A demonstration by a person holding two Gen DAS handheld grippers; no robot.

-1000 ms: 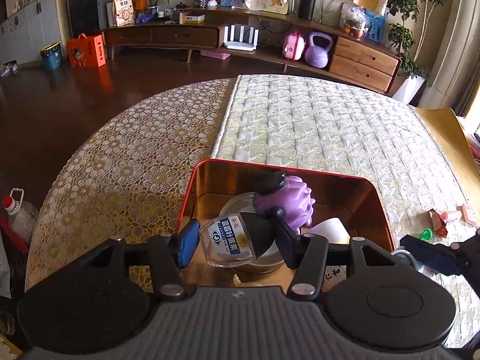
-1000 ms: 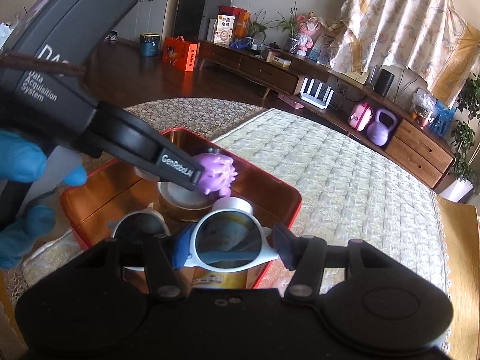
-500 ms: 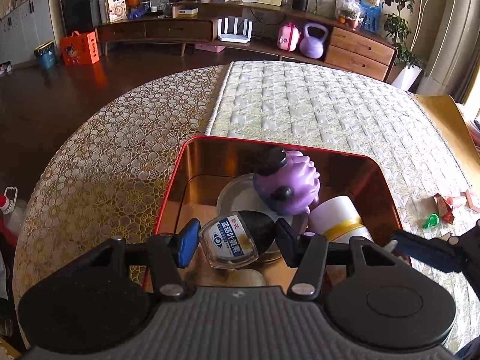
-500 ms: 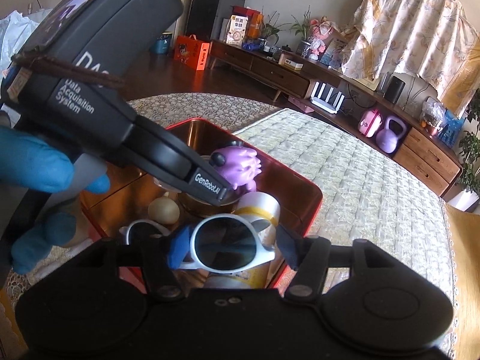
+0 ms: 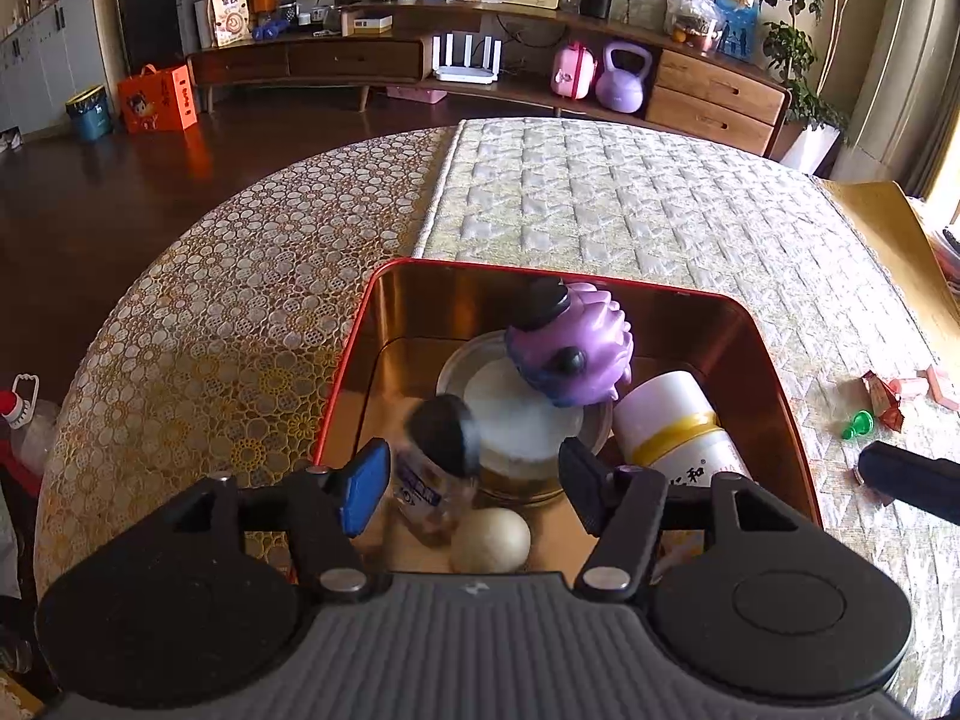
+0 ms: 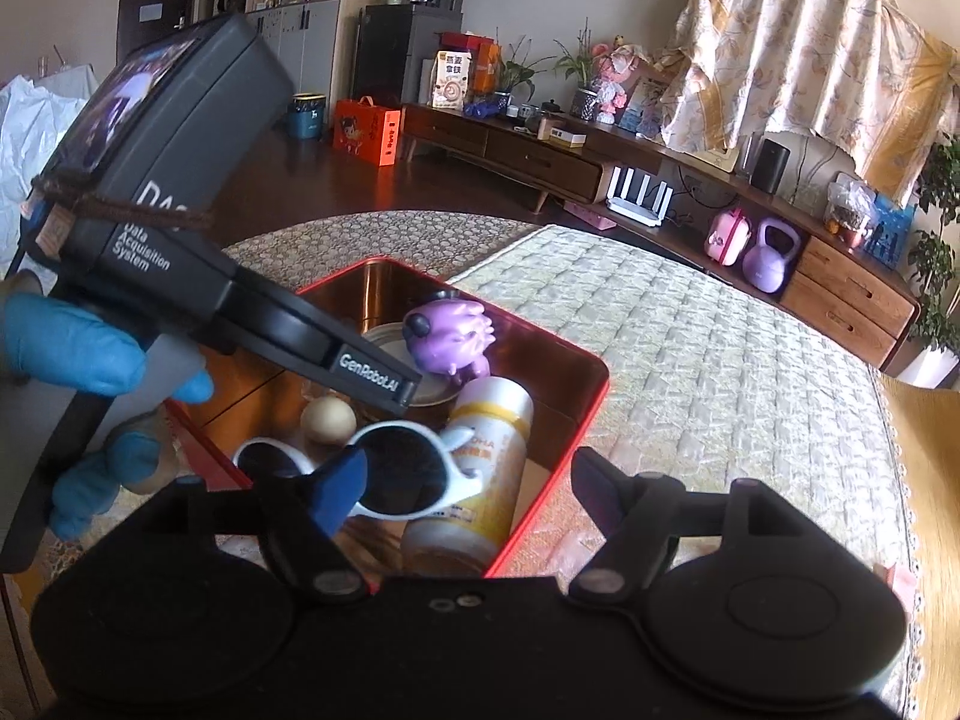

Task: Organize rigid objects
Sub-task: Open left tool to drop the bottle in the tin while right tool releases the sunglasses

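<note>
A red tin box (image 5: 456,267) with a gold inside holds a purple toy (image 5: 570,354), a round tin (image 5: 522,414), a white bottle with a yellow band (image 5: 678,426) and a cream ball (image 5: 491,540). My left gripper (image 5: 474,474) is open above the box; a small clear bottle with a black cap (image 5: 435,462), blurred, is loose between its fingers. My right gripper (image 6: 468,486) is open over the box (image 6: 576,360); white sunglasses (image 6: 396,471) rest against its left finger, above the white bottle (image 6: 480,468).
The box stands on a round table with a lace cloth (image 5: 210,324) and a quilted runner (image 5: 630,204). Small wrappers and a green cap (image 5: 858,423) lie on the right. A low wooden cabinet (image 5: 480,60) lines the far wall.
Both grippers have opened. The small bottle has left the left fingers and drops into the box. The sunglasses are no longer clamped by the right fingers.
</note>
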